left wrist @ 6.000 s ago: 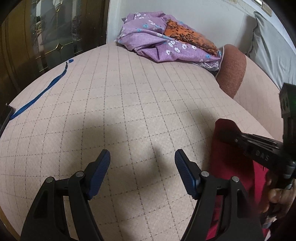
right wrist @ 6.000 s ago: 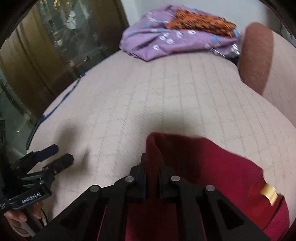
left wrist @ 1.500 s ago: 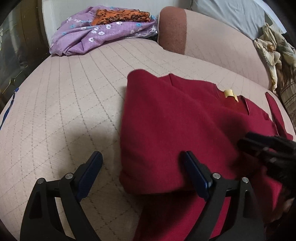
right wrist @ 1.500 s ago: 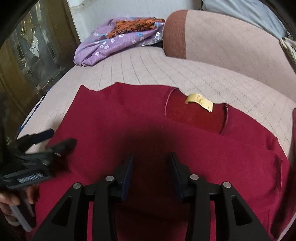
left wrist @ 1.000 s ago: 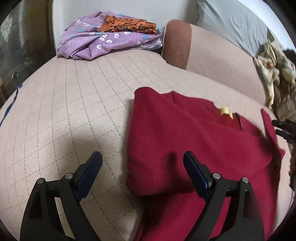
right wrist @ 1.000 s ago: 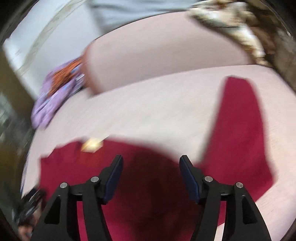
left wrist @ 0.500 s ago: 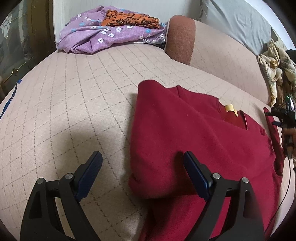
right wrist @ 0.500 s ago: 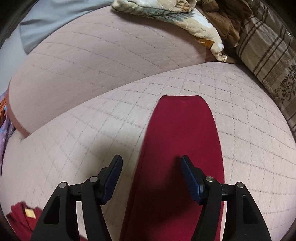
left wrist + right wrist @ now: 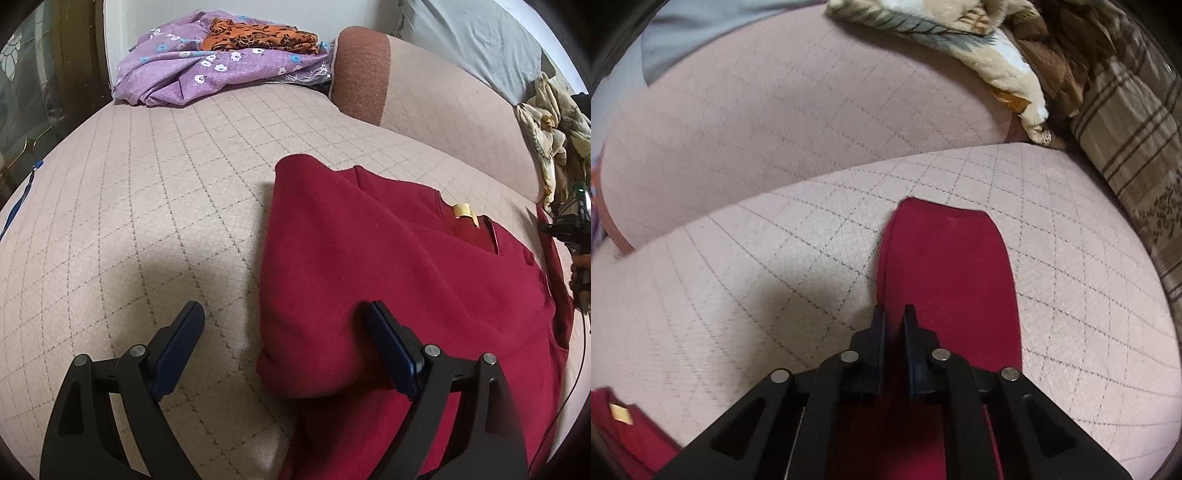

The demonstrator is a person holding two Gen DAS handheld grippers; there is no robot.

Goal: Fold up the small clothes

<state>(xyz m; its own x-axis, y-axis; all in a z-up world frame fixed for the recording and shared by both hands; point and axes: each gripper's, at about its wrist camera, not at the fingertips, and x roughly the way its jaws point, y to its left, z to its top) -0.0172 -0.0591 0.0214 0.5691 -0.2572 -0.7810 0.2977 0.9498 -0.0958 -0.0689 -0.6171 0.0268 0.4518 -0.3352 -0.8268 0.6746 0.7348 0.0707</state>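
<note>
A dark red sweater [image 9: 388, 266] lies on the pink quilted sofa seat [image 9: 147, 206], its left sleeve folded over the body, a yellow label [image 9: 463, 211] at the collar. My left gripper [image 9: 286, 325] is open and empty, just above the folded left edge. In the right wrist view the sweater's right sleeve [image 9: 953, 258] stretches flat away from me. My right gripper [image 9: 894, 320] is shut on that sleeve's left edge. The right gripper also shows at the far right of the left wrist view [image 9: 569, 225].
A purple flowered cloth [image 9: 207, 70] with an orange garment [image 9: 258, 31] lies at the back left. A rust-brown armrest [image 9: 360, 74] and the sofa back [image 9: 775, 99] rise behind. Crumpled beige fabric [image 9: 979, 48] and a striped cushion [image 9: 1137, 147] sit at the right.
My right gripper has moved from the sweater's body out to the right sleeve and closed on its left edge. My left gripper has stayed open over the folded left edge.
</note>
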